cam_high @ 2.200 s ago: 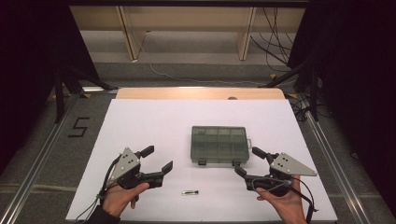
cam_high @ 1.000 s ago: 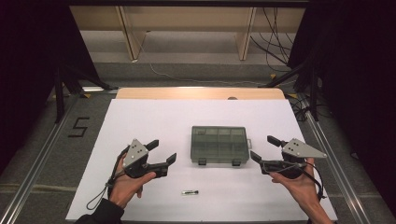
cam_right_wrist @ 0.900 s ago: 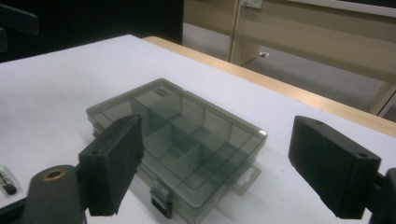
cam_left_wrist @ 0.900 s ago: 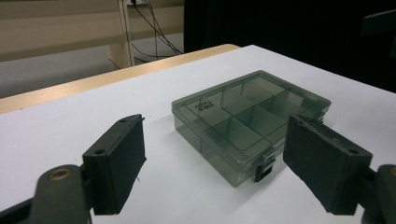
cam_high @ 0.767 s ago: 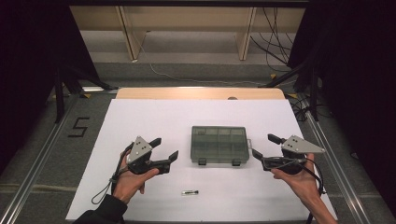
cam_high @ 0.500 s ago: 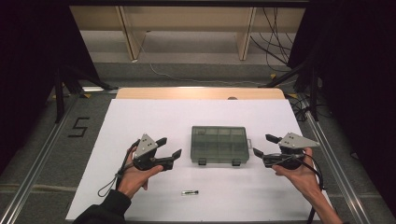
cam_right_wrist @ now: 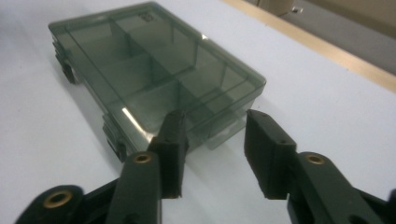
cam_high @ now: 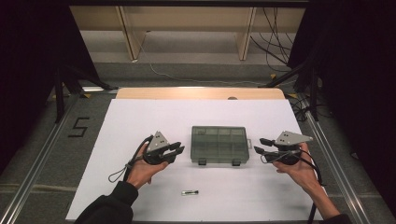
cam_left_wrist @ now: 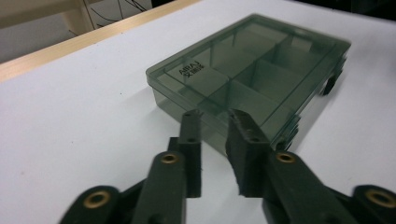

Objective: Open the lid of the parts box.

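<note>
My left gripper (cam_high: 173,150) and right gripper (cam_high: 262,146) have drawn in from either side toward the closed compartment box (cam_high: 219,144) at the middle of the white table (cam_high: 140,112). Both jaw pairs have just been narrowing, grasping nothing, a gap remaining. The box is smoky translucent plastic, flat, rectangular, divided inside.

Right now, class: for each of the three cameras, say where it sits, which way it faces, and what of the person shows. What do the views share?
High view: fixed above the near side, looking forward and down on the white table; both forearms, the left gripper and right gripper flank the organizer box.
Left gripper view: rides the left gripper, looking along its black jaws at the box's end.
Right gripper view: rides the right gripper, looking at the box's opposite end.
Shared: all show the closed box on the white table.
</note>
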`<state>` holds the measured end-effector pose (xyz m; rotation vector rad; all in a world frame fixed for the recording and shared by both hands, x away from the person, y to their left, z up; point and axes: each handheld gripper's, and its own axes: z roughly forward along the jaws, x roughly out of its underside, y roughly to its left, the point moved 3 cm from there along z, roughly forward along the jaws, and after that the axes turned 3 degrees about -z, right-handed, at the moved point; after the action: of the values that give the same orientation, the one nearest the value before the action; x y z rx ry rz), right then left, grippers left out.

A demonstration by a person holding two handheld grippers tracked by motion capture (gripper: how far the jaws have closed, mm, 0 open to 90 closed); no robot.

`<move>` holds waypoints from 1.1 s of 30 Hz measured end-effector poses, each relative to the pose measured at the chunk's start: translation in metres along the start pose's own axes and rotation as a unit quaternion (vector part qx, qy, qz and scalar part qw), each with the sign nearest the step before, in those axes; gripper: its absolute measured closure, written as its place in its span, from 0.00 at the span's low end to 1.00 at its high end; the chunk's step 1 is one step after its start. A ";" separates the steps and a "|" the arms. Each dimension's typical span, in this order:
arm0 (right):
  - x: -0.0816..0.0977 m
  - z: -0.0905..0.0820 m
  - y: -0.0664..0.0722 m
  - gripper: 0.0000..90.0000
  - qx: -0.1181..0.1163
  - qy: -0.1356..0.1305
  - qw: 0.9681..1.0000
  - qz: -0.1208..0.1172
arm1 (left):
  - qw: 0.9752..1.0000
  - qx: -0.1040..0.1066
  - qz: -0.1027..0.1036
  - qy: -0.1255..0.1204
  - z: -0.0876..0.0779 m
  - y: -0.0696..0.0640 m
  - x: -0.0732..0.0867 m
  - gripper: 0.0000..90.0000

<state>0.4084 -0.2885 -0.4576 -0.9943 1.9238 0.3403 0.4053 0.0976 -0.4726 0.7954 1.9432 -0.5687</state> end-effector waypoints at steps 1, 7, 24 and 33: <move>0.001 0.001 -0.001 0.71 -0.001 0.006 1.000 -0.002 | 1.000 0.000 0.001 0.001 0.002 0.002 0.000 0.90; 0.008 0.009 -0.003 0.89 -0.027 0.024 0.999 0.001 | 0.999 -0.003 0.019 0.031 0.017 0.010 0.007 0.99; 0.022 0.034 0.002 1.00 -0.077 0.069 0.993 -0.052 | 0.996 0.024 0.041 0.076 0.042 0.007 0.020 0.99; 0.021 0.035 0.004 1.00 -0.085 0.070 0.992 -0.058 | 0.996 0.029 0.041 0.074 0.043 0.004 0.018 0.99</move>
<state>0.4211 -0.2760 -0.4945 -1.2647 1.9771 0.3805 0.4264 0.0770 -0.5086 0.9735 2.0262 -0.5324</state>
